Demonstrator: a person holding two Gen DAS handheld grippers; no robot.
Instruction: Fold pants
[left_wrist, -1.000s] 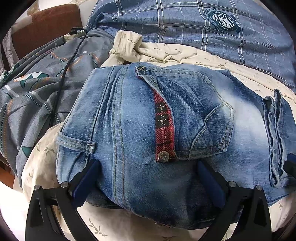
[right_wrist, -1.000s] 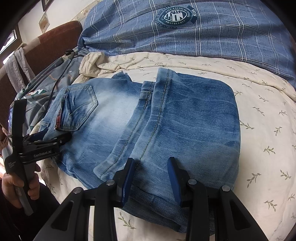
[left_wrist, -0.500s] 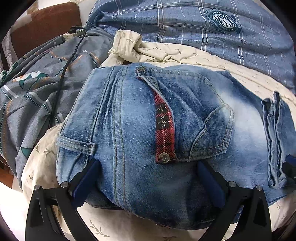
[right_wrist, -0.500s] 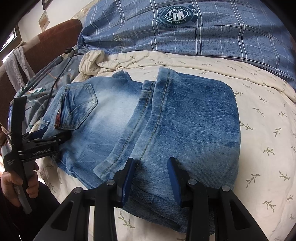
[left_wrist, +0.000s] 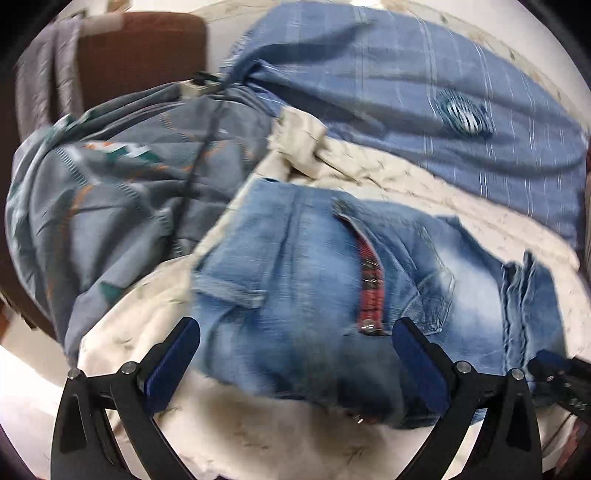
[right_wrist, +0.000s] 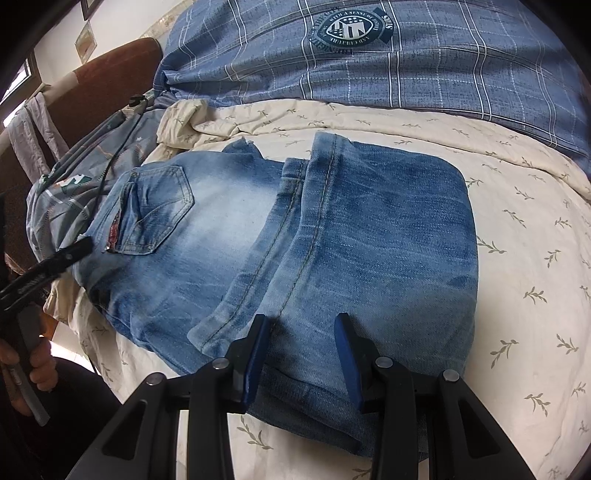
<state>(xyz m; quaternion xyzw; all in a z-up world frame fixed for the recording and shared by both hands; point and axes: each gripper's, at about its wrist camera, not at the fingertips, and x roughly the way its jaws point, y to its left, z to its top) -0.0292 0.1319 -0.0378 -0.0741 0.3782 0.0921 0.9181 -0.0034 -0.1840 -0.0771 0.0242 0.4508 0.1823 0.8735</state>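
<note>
Two layers of denim already lie over each other: the jeans (right_wrist: 280, 243) rest on the bed (right_wrist: 517, 229), with the leg end turned back across the seat part, so the pair is partly folded and one more fold looks likely to finish it.

Denim like this should be fairly heavy for cloth, limp but with some body, and rough enough not to slip from a grip. Thick seams, the waistband and the hems are the stiffest spots, so they would hold a pinch best; a grip in the middle of a panel would probably only lift a loose bunch. Stacked layers may slide apart unless all of them are pinched together at an edge.

Left tongs (left_wrist: 295, 354) stand wide open at the waist end, the two pads to either side of the cloth near the back pocket (left_wrist: 424, 280) and its red checked strip (left_wrist: 371, 291), gripping nothing. That view is blurred, so I cannot tell whether the pads touch the denim.

Right tongs (right_wrist: 303, 328) are partly open over the near edge of the folded-back leg, beside the hem seam (right_wrist: 236, 325), with denim between the pads but not visibly clamped.

A blue checked blanket (right_wrist: 369, 66) lies along the far side, and a grey patterned quilt (left_wrist: 110, 192) with a dark cable (left_wrist: 199, 162) across it sits beyond the waist; a lift should keep clear of that cable.
</note>
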